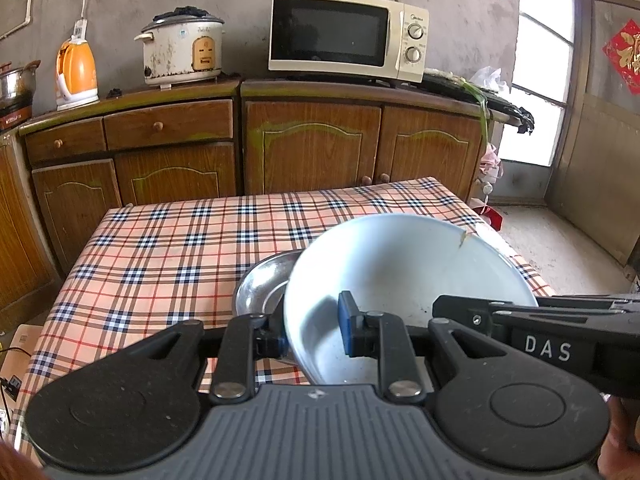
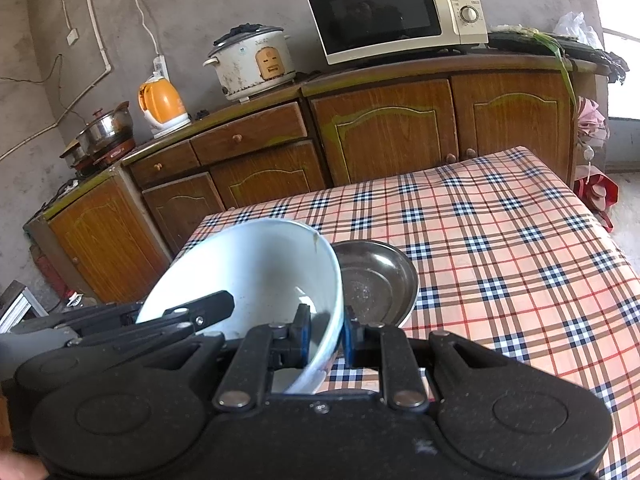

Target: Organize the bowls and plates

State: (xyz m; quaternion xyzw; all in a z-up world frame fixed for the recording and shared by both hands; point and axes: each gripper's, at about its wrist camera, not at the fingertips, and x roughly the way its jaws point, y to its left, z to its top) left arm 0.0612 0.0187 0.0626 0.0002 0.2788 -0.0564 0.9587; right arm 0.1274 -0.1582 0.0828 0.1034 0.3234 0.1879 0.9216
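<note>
A white bowl with a cracked rim is held tilted above the checked table. My left gripper is shut on its near left rim. My right gripper is shut on the bowl at its right rim. Each gripper's body shows in the other's view. A steel plate lies on the table behind and under the bowl; in the right wrist view the steel plate lies just right of the bowl.
The table carries a plaid cloth. Behind it stand wooden cabinets with a microwave, a rice cooker and an orange kettle. A window is at right.
</note>
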